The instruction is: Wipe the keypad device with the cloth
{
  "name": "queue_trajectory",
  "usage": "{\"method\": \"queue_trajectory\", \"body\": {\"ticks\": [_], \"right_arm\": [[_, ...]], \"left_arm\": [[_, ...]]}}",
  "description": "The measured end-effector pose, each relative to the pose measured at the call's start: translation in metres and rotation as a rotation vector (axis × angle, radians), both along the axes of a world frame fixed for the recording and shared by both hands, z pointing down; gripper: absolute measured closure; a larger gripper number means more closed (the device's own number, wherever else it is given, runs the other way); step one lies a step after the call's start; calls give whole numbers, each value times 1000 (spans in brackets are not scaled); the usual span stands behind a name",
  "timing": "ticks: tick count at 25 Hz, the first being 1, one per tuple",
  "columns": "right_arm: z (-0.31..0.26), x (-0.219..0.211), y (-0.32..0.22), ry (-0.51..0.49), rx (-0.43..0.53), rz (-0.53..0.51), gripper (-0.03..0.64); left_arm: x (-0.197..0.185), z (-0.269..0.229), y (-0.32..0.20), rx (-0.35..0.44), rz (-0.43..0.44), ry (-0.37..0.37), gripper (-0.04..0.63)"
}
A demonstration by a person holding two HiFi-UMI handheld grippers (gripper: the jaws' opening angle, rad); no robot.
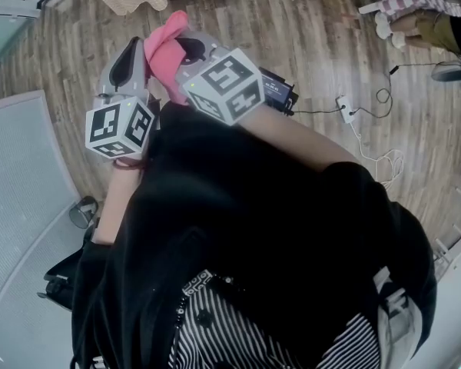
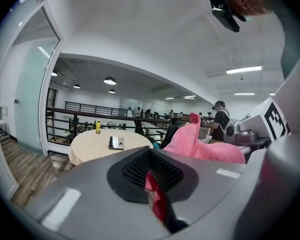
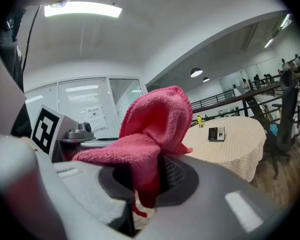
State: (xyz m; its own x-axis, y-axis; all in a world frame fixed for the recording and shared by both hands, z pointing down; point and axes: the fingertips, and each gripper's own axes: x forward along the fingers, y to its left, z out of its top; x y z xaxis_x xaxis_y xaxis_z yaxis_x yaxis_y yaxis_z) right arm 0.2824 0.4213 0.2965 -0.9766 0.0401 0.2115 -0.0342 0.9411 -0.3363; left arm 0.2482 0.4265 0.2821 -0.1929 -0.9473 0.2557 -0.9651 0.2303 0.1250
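The round table [image 3: 240,149] with its cream checked cover stands well apart from both grippers, across the wooden floor [image 1: 307,37]. The keypad device [image 3: 216,134] lies flat near the middle of that table, with a small yellow item [image 3: 200,120] standing beyond it, closer to the table's far edge.

Well short of the table, the person holds both grippers up in front of a black top. The right gripper [image 3: 140,181] has its jaws clamped on the pink cloth [image 3: 152,119]. The cloth bunches up above the jaws and, in the right gripper view, covers the table's left edge. The left gripper [image 2: 151,179] is just beside it, equally far from the table. Its jaws are pressed together, and a thin red strip shows in the seam between them. What that strip is cannot be told.
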Motion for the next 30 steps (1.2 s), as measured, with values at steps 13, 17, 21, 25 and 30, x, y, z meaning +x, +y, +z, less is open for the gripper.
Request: {"method": "queue_trajectory", "body": {"ticks": [13,17,21,25,30], "right_arm": [[10,-21,-62,48,-7,164,552],[8,-27,-64,46,15,182,552],[7,-45,-79,41,49,206,552],[8,-109,-110,52,44,222,552],[0,-176,-133,69,59,267,552]], "left_arm": [[-22,10,-67,20,140,8,601],[-29,9,-70,38,165,12,601],[-46,8,-85,56,186,15,601],[-111,9,-117,48,205,27,601],[-178,2,-141,46,245,50,601]]}}
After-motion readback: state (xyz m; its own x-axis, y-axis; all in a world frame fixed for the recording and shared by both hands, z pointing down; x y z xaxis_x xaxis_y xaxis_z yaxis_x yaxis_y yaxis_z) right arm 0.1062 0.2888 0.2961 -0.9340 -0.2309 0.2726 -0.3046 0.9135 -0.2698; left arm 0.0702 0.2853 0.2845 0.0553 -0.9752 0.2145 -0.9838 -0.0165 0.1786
